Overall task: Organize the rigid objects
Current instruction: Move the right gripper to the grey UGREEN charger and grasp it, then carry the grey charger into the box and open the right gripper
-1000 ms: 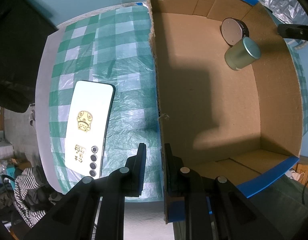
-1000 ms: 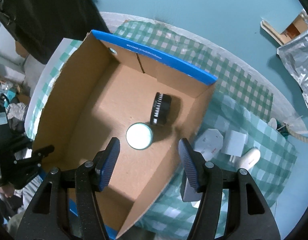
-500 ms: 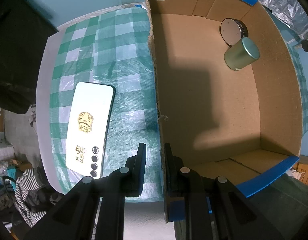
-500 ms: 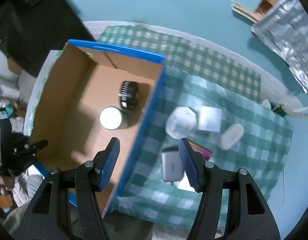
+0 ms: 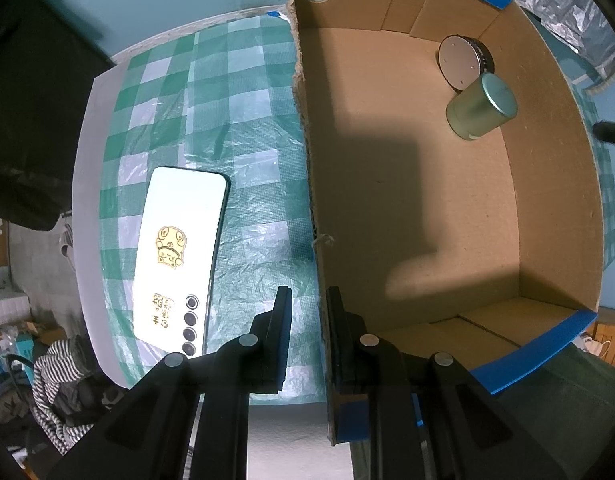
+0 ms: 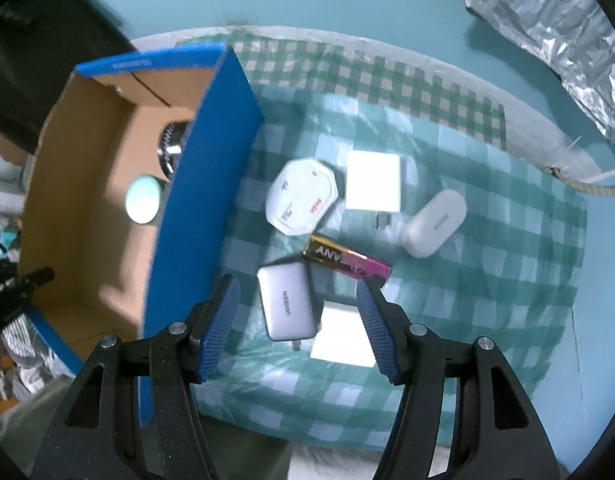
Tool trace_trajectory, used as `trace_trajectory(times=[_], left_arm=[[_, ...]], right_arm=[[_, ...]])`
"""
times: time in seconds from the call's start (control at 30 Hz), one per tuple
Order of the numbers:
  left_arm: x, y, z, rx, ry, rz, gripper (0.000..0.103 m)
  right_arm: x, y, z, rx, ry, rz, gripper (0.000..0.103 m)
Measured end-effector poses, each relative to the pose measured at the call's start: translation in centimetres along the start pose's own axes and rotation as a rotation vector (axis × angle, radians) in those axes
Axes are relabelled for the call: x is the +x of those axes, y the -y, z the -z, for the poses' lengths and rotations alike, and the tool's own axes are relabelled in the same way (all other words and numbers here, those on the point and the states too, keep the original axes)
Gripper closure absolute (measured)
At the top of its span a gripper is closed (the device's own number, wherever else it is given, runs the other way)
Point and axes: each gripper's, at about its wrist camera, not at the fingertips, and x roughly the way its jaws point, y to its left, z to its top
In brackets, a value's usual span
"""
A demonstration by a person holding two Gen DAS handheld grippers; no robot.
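Note:
My left gripper (image 5: 307, 300) is shut on the near wall of the cardboard box (image 5: 313, 184), one finger on each side of it. Inside the box lie a green tin (image 5: 481, 106) and a round black-rimmed disc (image 5: 459, 62). A white phone (image 5: 179, 256) lies on the checked cloth left of the box. My right gripper (image 6: 295, 296) is open and empty above a grey UGREEN charger (image 6: 287, 300). Near it are a gold-and-pink battery (image 6: 345, 260), a white plug (image 6: 301, 196), a white square charger (image 6: 373, 186) and a white oval case (image 6: 435, 218).
The box's blue outer wall (image 6: 199, 184) stands left of the loose items in the right wrist view. A white square block (image 6: 343, 338) lies by the grey charger. Crumpled foil (image 6: 555, 24) lies beyond the table at the far right.
My right gripper has swung from above the box interior to the right, over the loose items on the cloth. My left gripper has kept its hold on the box wall.

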Motion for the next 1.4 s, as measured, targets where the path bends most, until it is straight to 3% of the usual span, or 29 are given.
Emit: trace_trajectory(times=[0.5,0.57,0.67,1.4], left_arm=[[0.1,-0.2,0.0,-0.005,-0.008,-0.007,0.086],[0.1,-0.2,-0.1,-0.005,-0.009,-0.007,0.086],[0.1,-0.2,-0.1,-0.005,-0.008,-0.008,0.086],[0.1,-0.2,0.0,-0.014,-0.004,0.000,0.086]], right_arm=[[6.2,-1.2,1.1,-0.103,-0.088,0.010,0.042],[6.6,-1.3,1.1,-0.108,-0.089,0.013,0.052],[7.4,-1.4,1.0,-0.082,-0.107,0.002,0.059],[9.6,-1.6,0.2,0.052,-0.119,0.053,0.062]])
